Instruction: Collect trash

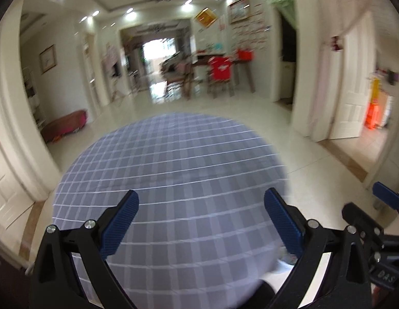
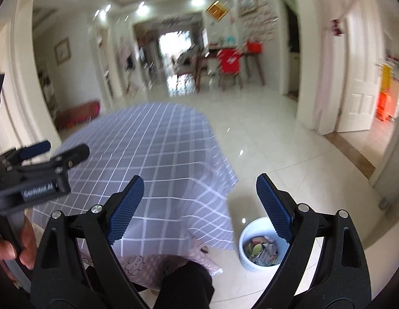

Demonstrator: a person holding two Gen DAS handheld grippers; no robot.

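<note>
2 tongs, left tongs [image 1: 201, 217] & right tongs [image 2: 200, 204], gape wide, level above checked tablecloth [image 1: 173, 159].

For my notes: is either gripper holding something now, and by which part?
Nothing is held. The left gripper and the right gripper both have open, empty jaws.

Checked tablecloth [image 1: 173, 170] on table; red-draped chair [image 1: 221, 69] (blurred) beyond.

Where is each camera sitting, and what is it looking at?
Left wrist: sits on the left tongs, looking across the checked tablecloth down the hallway; the right tongs' tip shows at its right edge.
Right wrist: sits on the right tongs, looking over the cloth's corner and the white trash bin on the floor; the person's left hand shows.
Shared: tablecloth, hallway, red chair.
</note>
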